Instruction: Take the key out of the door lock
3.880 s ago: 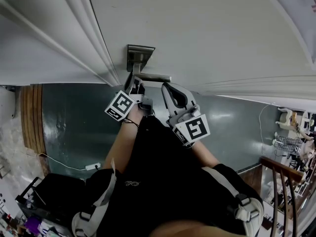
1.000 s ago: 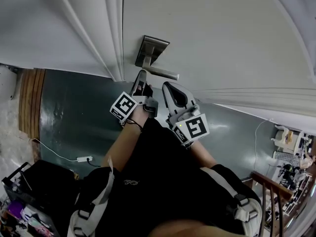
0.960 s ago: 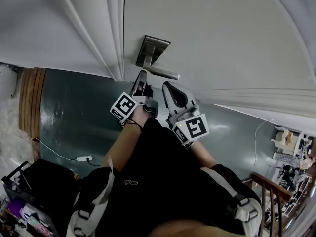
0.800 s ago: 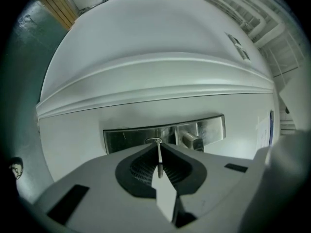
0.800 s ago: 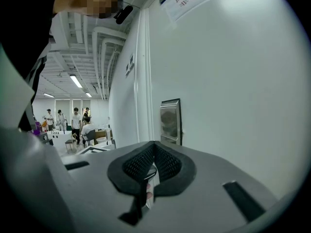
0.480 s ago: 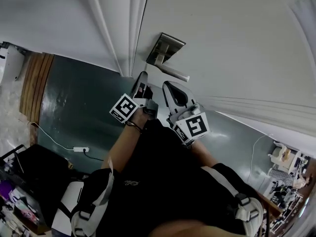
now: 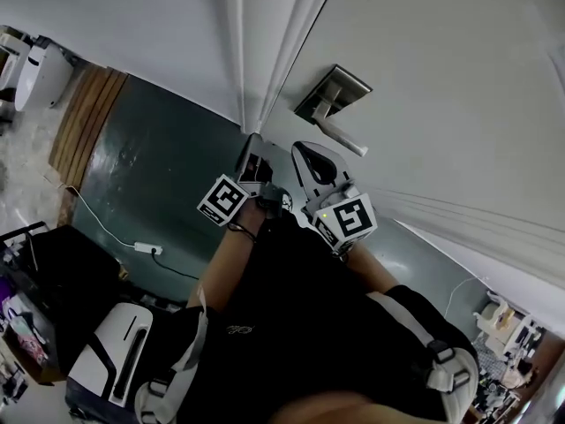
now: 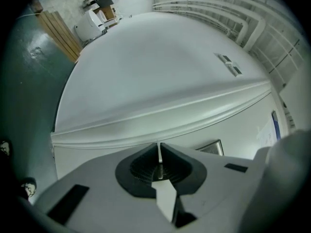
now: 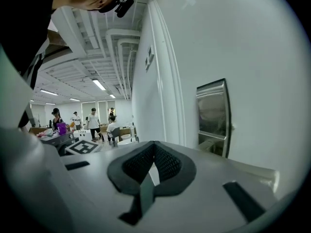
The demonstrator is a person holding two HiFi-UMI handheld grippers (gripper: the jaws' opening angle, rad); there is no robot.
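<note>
Left gripper (image 8: 159, 147): pads pressed on a thin pale blade, judged the key (image 8: 159, 157), edge-on, long axis along the jaws toward the door (image 7: 441, 51). Lock plate (image 7: 334, 93) lies apart, up-right. Right gripper (image 9: 154, 144): closed, empty, alongside

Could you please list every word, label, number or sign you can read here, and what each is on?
No text can be read.
Square black-and-white markers on the cubes of the left gripper and right gripper: patterns only, no letters.
Small pale print on the black shirt: too small to read.
</note>
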